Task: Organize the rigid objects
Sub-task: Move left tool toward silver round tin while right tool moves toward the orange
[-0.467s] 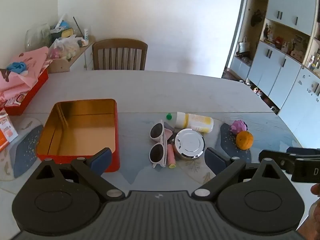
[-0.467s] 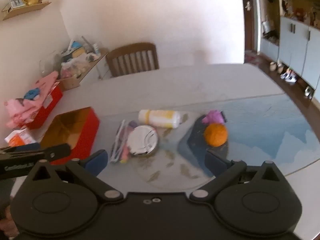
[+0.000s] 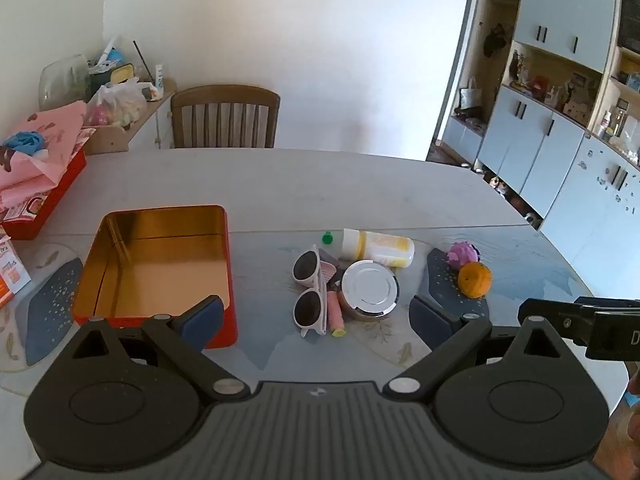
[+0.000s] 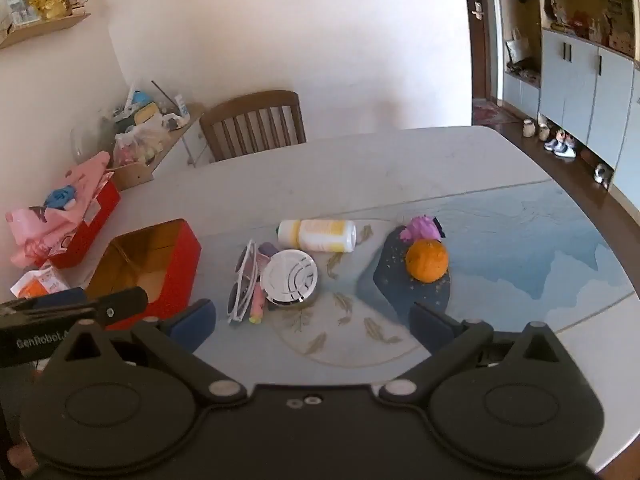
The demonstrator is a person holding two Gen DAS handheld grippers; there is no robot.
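Note:
An open red tin (image 3: 160,264) with a gold inside sits on the table's left; it also shows in the right wrist view (image 4: 152,264). To its right lie white sunglasses (image 3: 310,290), a pink tube (image 3: 335,314), a round silver-lidded tin (image 3: 370,286), a white and yellow bottle (image 3: 378,246) and a small green cap (image 3: 328,237). An orange (image 3: 475,279) and a purple object (image 3: 462,253) lie further right. My left gripper (image 3: 316,320) is open and empty, above the table's near edge. My right gripper (image 4: 314,322) is open and empty, also near the front edge.
A wooden chair (image 3: 224,118) stands at the table's far side. A red box with pink cloth (image 3: 36,168) and an orange and white packet (image 3: 10,276) sit at the left. Cabinets (image 3: 560,140) line the right wall. The table (image 3: 320,184) is bare at the back.
Both grippers have drifted very slightly; the objects on the table have not moved.

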